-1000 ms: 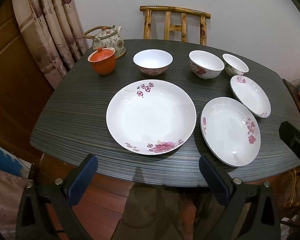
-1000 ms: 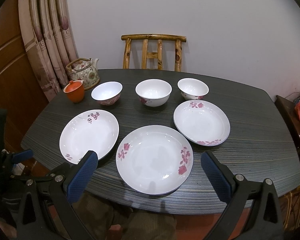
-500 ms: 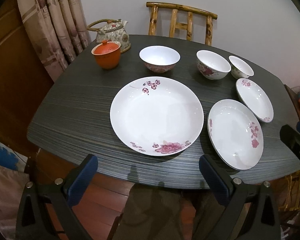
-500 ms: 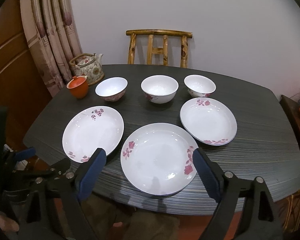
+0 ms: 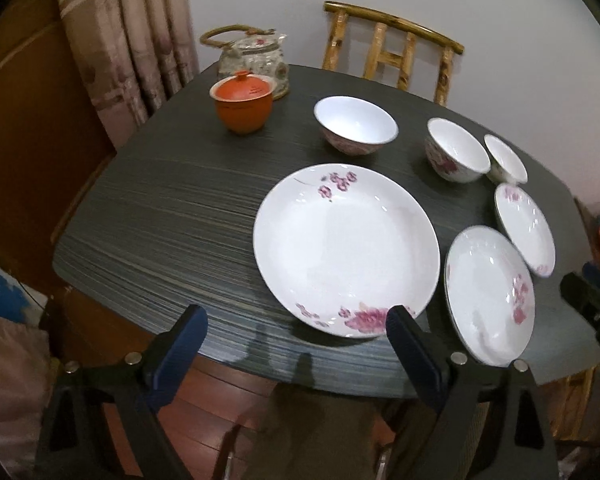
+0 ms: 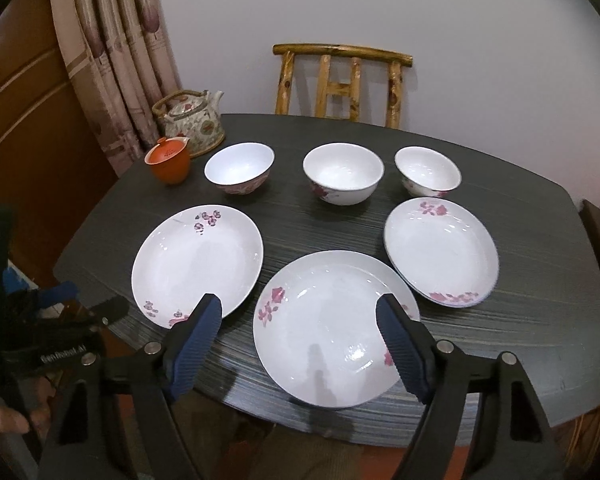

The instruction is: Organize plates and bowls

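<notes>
Just ahead of the right claw (image 6: 298,322), jaws apart and empty, sits the middle plate (image 6: 332,332) on the desk (image 6: 540,320). Both claws have closed in over the last second. Left claw (image 5: 296,332), also apart, now fronts the left plate (image 5: 346,250). Nothing stacked yet; bowls (image 6: 343,174) untouched behind. Left view is motion-blurred, right claw cut off at its edge.

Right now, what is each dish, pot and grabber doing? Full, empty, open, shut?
Left gripper: open, holding nothing.
Right gripper: open, holding nothing.
Three white flowered plates: empty, flat on the table, unstacked.
Three white flowered bowls: upright, empty, apart.
Small orange lidded cup: lid on.
Flowered ceramic teapot: upright, lid on.
</notes>
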